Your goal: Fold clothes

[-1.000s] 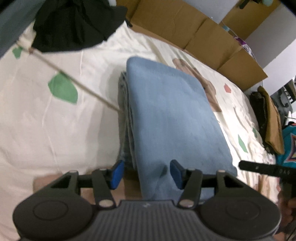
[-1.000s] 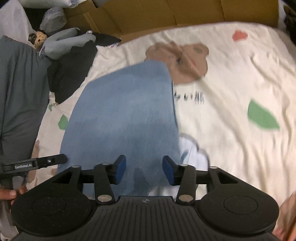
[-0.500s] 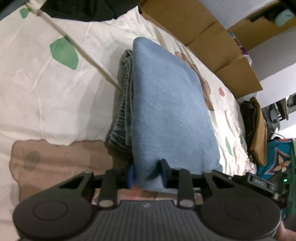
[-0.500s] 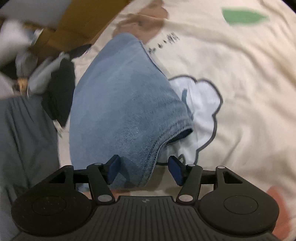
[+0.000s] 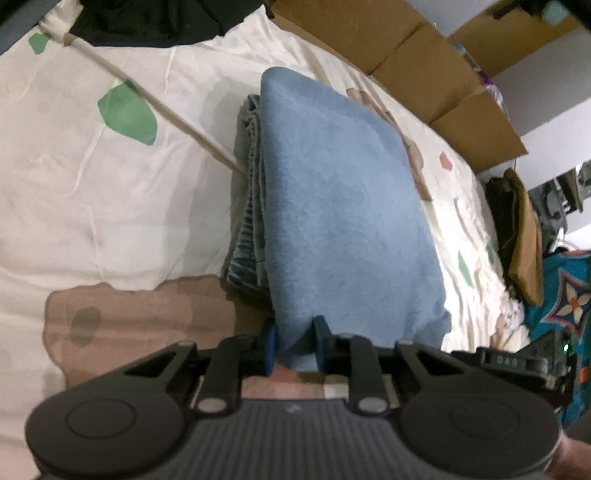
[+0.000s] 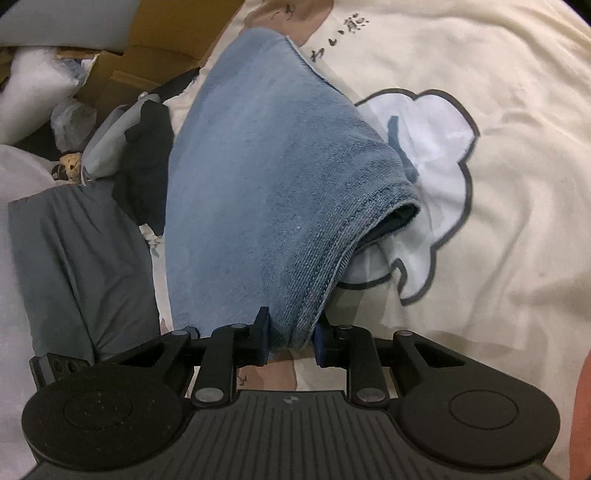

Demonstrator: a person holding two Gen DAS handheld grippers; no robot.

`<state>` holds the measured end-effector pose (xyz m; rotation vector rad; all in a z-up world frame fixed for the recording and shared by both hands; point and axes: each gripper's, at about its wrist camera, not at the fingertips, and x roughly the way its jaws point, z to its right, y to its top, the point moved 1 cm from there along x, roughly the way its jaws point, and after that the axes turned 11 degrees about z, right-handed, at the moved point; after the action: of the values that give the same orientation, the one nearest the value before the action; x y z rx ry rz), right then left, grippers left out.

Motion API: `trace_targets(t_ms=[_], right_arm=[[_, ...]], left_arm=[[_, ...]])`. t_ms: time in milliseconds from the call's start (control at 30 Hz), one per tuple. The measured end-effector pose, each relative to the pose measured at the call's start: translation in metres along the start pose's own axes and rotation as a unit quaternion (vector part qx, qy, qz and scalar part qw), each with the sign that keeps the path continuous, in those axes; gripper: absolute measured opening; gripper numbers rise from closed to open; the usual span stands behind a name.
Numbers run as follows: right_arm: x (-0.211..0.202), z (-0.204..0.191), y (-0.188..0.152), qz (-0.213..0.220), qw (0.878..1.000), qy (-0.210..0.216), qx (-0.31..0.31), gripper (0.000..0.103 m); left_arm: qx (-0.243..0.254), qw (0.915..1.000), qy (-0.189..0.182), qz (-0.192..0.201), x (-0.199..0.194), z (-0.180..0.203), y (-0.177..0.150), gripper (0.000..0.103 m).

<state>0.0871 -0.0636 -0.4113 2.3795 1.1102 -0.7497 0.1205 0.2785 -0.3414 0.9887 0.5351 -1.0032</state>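
Left gripper pinching the near edge of the folded blue jeans, jaws just closed onto the cloth; stacked denim layers showing just left of its fingers. Right gripper likewise just clamped on the stitched hem of the jeans, garment stretching away ahead over the cream printed bedsheet, grey cloth off to its left

The folded jeans cover part of the bedsheet's brown print — the dark clothing runs off the top edge, shape unreadable.
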Motion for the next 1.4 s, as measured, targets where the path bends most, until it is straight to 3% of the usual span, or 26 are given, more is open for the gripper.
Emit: trace_targets(t_ms=[133, 200, 233, 300, 400, 600, 867, 1033, 1200, 1400], right_arm=[[-0.009, -0.011, -0.001, -0.018, 0.999, -0.026, -0.035, 0.027], [-0.017, -0.017, -0.001, -0.024, 0.997, -0.037, -0.060, 0.036], [-0.023, -0.019, 0.001, -0.022, 0.996, -0.041, -0.070, 0.039], [-0.035, -0.021, 0.008, -0.013, 0.995, -0.048, -0.091, 0.042], [-0.051, -0.022, 0.024, 0.014, 0.991, -0.066, -0.117, 0.056], [-0.051, -0.027, 0.066, 0.046, 0.981, -0.088, -0.166, 0.062], [-0.042, -0.023, 0.101, 0.061, 0.975, -0.078, -0.201, 0.064], [-0.017, -0.028, 0.115, 0.050, 0.972, -0.070, -0.221, 0.064], [0.008, -0.032, 0.125, 0.012, 0.969, -0.069, -0.237, 0.064], [0.030, -0.032, 0.140, -0.007, 0.970, -0.076, -0.231, 0.064]], left_arm=[[0.017, 0.9996, 0.019, -0.010, -0.009, 0.006, 0.003, 0.026], [0.022, 0.9994, 0.025, -0.010, -0.017, 0.008, 0.006, 0.038], [0.024, 0.9993, 0.027, -0.009, -0.020, 0.009, 0.008, 0.054], [0.029, 0.9992, 0.028, -0.003, -0.025, 0.011, 0.015, 0.062], [0.028, 0.9990, 0.034, 0.006, -0.025, 0.011, 0.027, 0.063], [0.023, 0.9990, 0.034, 0.020, -0.012, 0.012, 0.052, 0.067], [-0.001, 0.9994, 0.021, 0.026, 0.021, 0.002, 0.070, 0.067], [-0.025, 0.9996, 0.004, 0.012, 0.046, -0.013, 0.074, 0.062], [-0.070, 0.9971, -0.028, 0.011, 0.063, -0.028, 0.072, 0.062], [-0.109, 0.9926, -0.052, 0.013, 0.078, -0.042, 0.068, 0.074]])
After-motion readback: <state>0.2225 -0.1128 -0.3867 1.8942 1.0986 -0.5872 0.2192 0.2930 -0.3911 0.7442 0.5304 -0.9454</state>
